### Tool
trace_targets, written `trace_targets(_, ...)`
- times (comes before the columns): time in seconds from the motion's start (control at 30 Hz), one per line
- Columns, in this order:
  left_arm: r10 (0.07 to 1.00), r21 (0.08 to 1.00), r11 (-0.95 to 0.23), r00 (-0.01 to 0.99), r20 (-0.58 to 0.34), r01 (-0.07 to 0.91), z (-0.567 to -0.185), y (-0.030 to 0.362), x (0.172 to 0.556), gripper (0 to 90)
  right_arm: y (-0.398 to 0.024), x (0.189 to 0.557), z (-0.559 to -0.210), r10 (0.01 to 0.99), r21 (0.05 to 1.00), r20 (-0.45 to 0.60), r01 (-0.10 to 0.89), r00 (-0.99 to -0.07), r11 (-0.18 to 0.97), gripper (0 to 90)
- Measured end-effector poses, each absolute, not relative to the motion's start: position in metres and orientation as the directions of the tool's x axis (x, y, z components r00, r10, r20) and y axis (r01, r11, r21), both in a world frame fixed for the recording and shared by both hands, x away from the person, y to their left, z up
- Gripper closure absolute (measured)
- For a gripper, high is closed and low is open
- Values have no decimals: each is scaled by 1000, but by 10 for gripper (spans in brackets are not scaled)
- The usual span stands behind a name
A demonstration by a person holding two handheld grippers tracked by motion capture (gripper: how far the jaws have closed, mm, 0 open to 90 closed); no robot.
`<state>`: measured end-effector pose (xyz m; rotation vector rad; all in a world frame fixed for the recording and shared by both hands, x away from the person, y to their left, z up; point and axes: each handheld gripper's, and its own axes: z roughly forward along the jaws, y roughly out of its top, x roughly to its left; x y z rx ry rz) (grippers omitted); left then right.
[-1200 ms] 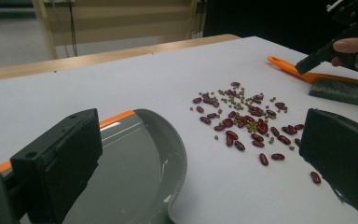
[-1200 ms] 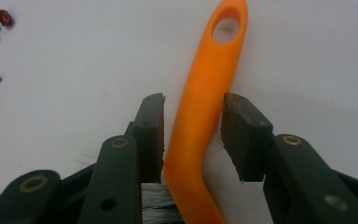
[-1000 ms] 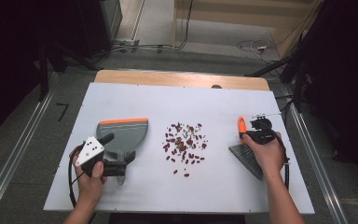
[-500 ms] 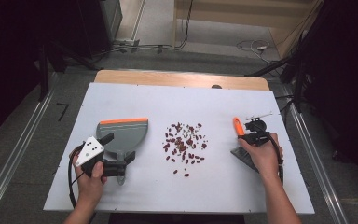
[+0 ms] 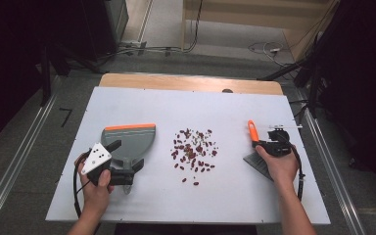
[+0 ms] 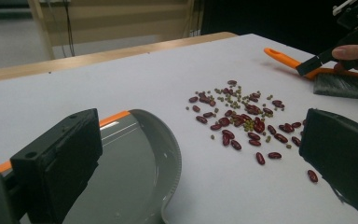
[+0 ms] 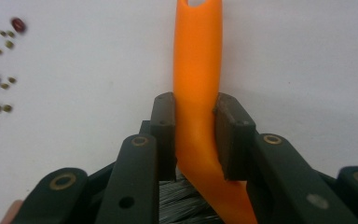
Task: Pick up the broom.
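Observation:
A pile of red and small green beans (image 5: 193, 149) lies mid-table, also seen as beans (image 6: 242, 121) in the left gripper view. A grey dustpan (image 5: 127, 142) with an orange edge rests to their left. My left gripper (image 5: 122, 174) sits at its handle end, open, the jaws wide apart on either side of the pan (image 6: 135, 172). At the right lies a brush with an orange handle (image 5: 252, 131) and dark bristles (image 5: 257, 161). My right gripper (image 5: 269, 146) is shut on that handle (image 7: 196, 60), both pads (image 7: 165, 135) pressed against it.
The white board (image 5: 225, 107) lies on a wooden table, with its far edge (image 5: 191, 81) showing. Metal rails (image 5: 323, 147) run along both sides. A cable (image 5: 76, 191) loops from the left gripper by the near edge. Bare board lies behind and in front of the beans.
The right hand has sunk lower over the brush and the orange handle has shifted slightly. The left hand and dustpan have stayed put.

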<state>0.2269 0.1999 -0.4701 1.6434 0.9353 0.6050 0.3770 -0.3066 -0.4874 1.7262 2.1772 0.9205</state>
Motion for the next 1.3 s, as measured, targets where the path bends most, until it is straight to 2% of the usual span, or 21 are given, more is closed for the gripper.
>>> trace_targets(0.13, 826, 960, -92, 559, -75, 265, -469, 199, 227, 0, -309, 370, -484, 933, 634, 207, 766, -296, 102, 699)
trace_targets(0.3, 825, 962, -91, 560, -71, 256, -467, 198, 225, 0, -314, 353, -471, 929, 728, 195, 681, -315, 78, 699)
trace_targets(0.43, 827, 966, -97, 559, -57, 241, -464, 194, 225, 0, -315, 341, -463, 930, 797, 146, 597, -338, 92, 701)
trace_targets(0.67, 819, 967, -129, 573, -21, 221, -460, 184, 224, 0, -318, 326, -453, 934, 877, 131, 479, -332, 47, 703)
trace_targets(0.97, 807, 971, -141, 591, 0, 194, -454, 173, 224, 0, -325, 314, -440, 925, 934, 172, 356, -340, -42, 707)
trace_targets(1.3, 779, 970, -166, 626, 20, 175, -448, 154, 226, 0, -311, 304, -423, 896, 955, 179, 289, -407, -60, 708)
